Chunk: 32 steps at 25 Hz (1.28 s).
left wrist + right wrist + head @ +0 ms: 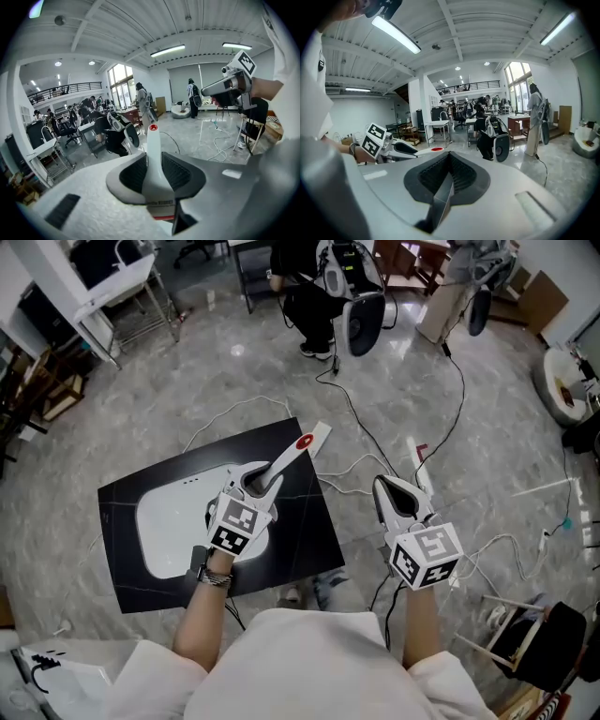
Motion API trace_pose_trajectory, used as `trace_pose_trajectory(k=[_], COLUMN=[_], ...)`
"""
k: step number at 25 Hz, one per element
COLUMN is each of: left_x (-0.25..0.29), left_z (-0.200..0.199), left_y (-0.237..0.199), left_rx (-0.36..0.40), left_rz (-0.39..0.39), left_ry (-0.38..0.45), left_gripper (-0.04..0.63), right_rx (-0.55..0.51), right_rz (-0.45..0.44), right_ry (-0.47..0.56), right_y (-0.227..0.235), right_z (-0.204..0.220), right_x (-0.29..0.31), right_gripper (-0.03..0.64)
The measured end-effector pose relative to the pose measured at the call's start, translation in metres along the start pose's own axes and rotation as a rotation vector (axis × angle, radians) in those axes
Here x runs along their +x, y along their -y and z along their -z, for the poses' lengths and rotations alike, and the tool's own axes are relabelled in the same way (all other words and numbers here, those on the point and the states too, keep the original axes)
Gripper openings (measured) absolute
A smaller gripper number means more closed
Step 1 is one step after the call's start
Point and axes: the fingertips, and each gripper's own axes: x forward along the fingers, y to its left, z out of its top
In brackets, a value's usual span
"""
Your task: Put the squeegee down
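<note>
My left gripper (260,480) is shut on the squeegee (296,451), a white handle with a red dot near its far end. The handle sticks out ahead of the jaws over the black board (305,531) and the white basin (169,521) set in it. In the left gripper view the squeegee handle (153,159) stands clamped between the dark pads, its blade end hidden below. My right gripper (395,493) hovers to the right of the board, above the floor, shut with nothing in it. The right gripper view shows its pads (461,176) meeting.
White cables (441,442) trail over the grey floor right of the board. A seated person in black (309,296) and chairs are farther back. Metal racks (131,306) stand at the far left, and a stool (511,634) is at the near right.
</note>
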Motion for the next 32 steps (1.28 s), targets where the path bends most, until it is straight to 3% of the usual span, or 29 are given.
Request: trace_pose_trajectory(k=[13, 20, 32], left_x=[0.080, 0.113, 0.146], left_z=[0.059, 0.093, 0.137], left_y=[-0.010, -0.017, -0.019], left_rx=[0.029, -0.002, 0.031], left_rz=[0.001, 0.004, 0.001], left_ry=[-0.205, -0.287, -0.395], left_gripper=[0.107, 0.107, 0.109], right_rx=[0.045, 0.049, 0.062], right_rz=[-0.059, -0.087, -0.084], right_ry=[-0.079, -0.130, -0.179], right_y=[0.038, 0.049, 0.066], right_z=[0.029, 0.047, 0.065], right_x=[0.045, 0.061, 0.067], right_gripper=[0.008, 0.008, 0.008])
